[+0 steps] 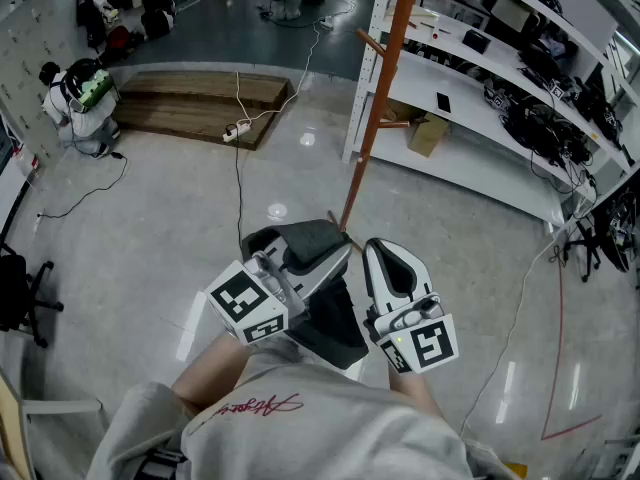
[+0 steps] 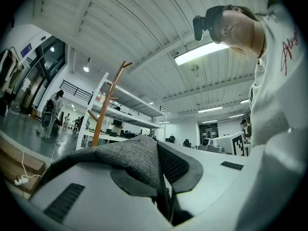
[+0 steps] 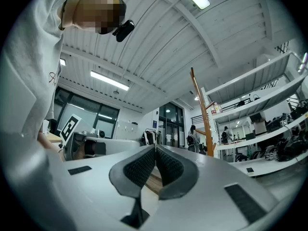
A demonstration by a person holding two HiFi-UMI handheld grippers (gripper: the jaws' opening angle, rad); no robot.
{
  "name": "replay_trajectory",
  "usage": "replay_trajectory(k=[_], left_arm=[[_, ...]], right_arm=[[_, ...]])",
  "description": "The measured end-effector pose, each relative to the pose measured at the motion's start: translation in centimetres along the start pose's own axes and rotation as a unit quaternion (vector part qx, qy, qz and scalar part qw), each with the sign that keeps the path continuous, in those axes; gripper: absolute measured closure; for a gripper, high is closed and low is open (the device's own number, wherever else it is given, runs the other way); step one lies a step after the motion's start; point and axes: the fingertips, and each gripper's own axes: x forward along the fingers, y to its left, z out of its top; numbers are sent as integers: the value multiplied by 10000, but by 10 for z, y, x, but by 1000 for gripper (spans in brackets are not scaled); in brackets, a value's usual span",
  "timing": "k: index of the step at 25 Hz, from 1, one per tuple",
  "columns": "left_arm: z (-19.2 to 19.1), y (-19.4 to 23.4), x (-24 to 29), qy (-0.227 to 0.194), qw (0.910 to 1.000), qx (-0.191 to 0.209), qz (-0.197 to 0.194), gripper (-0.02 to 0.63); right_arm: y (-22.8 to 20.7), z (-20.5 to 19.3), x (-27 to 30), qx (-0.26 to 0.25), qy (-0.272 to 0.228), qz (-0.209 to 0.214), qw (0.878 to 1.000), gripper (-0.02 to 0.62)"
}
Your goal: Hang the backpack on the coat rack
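One backpack (image 1: 335,330), one coat rack (image 1: 386,73), two hand-held grippers (image 1: 335,256) (image 1: 385,258)

Dark grey woven backpack (image 1: 335,330), a fold of its fabric pinched between the left gripper's (image 2: 156,147) jaws, bulk hanging slack beneath, orange-brown wooden coat rack (image 1: 386,73) standing upright ahead beside white shelving (image 1: 470,118), angled pegs near its top, well apart from the backpack

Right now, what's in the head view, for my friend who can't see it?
The left gripper holds a grey backpack above a shiny floor. The right gripper is shut beside it; an orange coat rack stands ahead.
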Motion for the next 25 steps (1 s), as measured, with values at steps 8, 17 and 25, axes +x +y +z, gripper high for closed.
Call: replay_trajectory(k=[8,17,25], left_arm=[[3,-7,-4,-80,9998,-101,-150,563],[8,14,3,-111,9997,-91,-204,563],[21,61,20,-181,9994,-32,-278,563]], right_arm=[[3,-2,-2,-24,8,-48,10000,574],[-6,-5,16,-80,16,-6,10000,574],[-27,-2,59,-101,-102,68,9999,574]])
